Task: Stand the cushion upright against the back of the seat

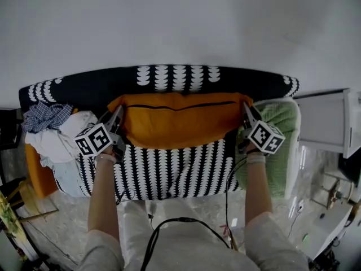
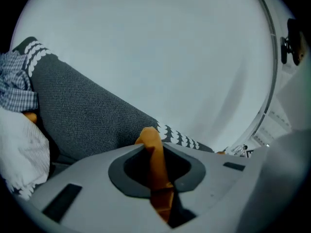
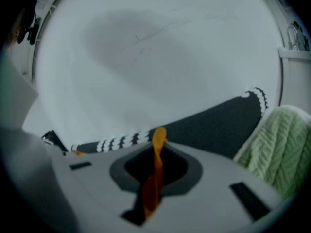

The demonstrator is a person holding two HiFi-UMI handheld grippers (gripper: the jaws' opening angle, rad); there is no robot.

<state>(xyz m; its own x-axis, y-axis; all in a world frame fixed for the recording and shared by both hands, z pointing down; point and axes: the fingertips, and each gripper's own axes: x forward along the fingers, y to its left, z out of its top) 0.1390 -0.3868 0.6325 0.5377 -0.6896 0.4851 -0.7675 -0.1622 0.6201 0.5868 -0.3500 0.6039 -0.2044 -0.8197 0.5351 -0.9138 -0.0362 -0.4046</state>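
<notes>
Patterned sofa (image 1: 169, 174) holds orange cushion (image 1: 180, 126), laundry (image 1: 59, 137), blanket (image 1: 280, 123).

It looked like a home living room. A sofa (image 1: 169, 171) in a black-and-white patterned cover stood against a plain white wall (image 1: 180, 21) at 12 o'clock, with an orange cushion (image 1: 180, 123) on it. Crumpled clothes (image 1: 56, 137) lay heaped at 9 o'clock and a green knitted throw (image 1: 282, 123) at 3 o'clock.
</notes>
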